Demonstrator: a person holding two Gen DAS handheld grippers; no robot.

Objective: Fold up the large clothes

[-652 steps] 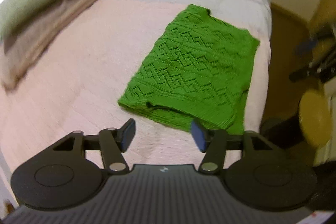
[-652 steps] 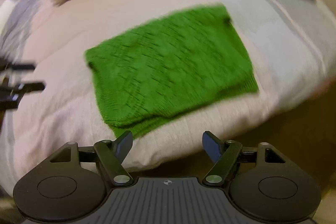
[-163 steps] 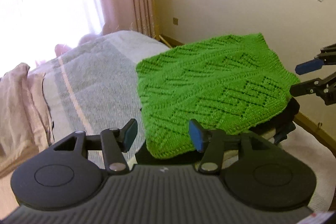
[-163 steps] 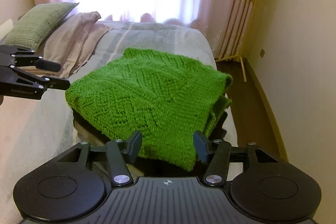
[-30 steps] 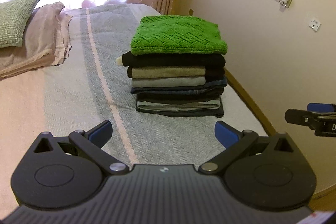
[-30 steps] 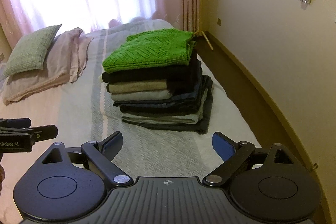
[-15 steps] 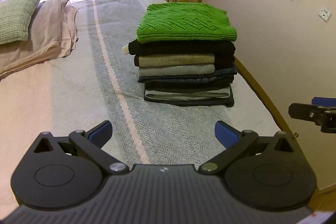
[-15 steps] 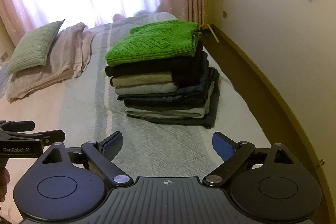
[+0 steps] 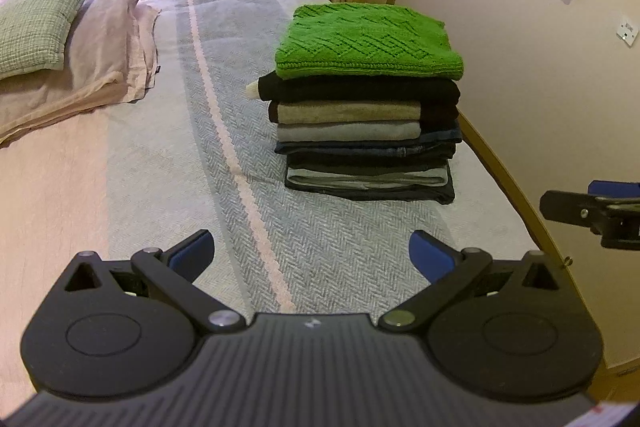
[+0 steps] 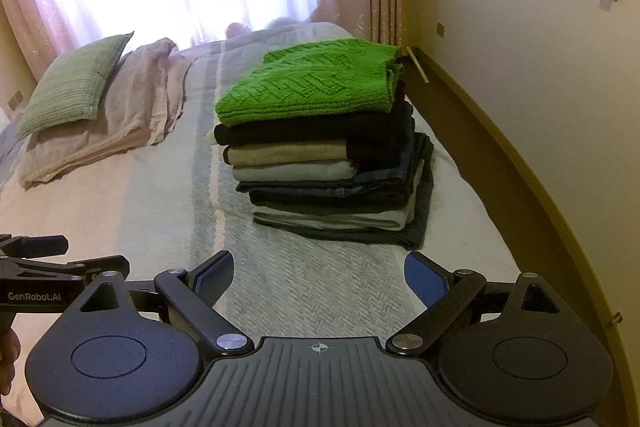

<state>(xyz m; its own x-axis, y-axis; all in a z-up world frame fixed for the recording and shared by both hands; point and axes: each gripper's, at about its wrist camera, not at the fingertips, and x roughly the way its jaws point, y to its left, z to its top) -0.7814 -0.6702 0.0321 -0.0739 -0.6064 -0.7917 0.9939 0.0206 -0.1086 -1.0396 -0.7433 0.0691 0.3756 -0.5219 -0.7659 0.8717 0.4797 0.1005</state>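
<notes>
While both tongs are hanging wide open and empty, the left gripper [image 9: 310, 253] and right gripper [image 10: 318, 273] are facing the stack [image 9: 370, 147] on the bed [image 9: 160, 163]. One green sweater [image 9: 370, 41] is topping roughly seven folded garments; two pillows [image 9: 40, 23] are lying beyond. Retreating straight back should spare the pile.

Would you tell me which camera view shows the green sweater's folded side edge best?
The right wrist view: the green sweater shows its layered right-hand edge there. The left wrist view shows it mainly from the front, its top and rounded fold.
</notes>
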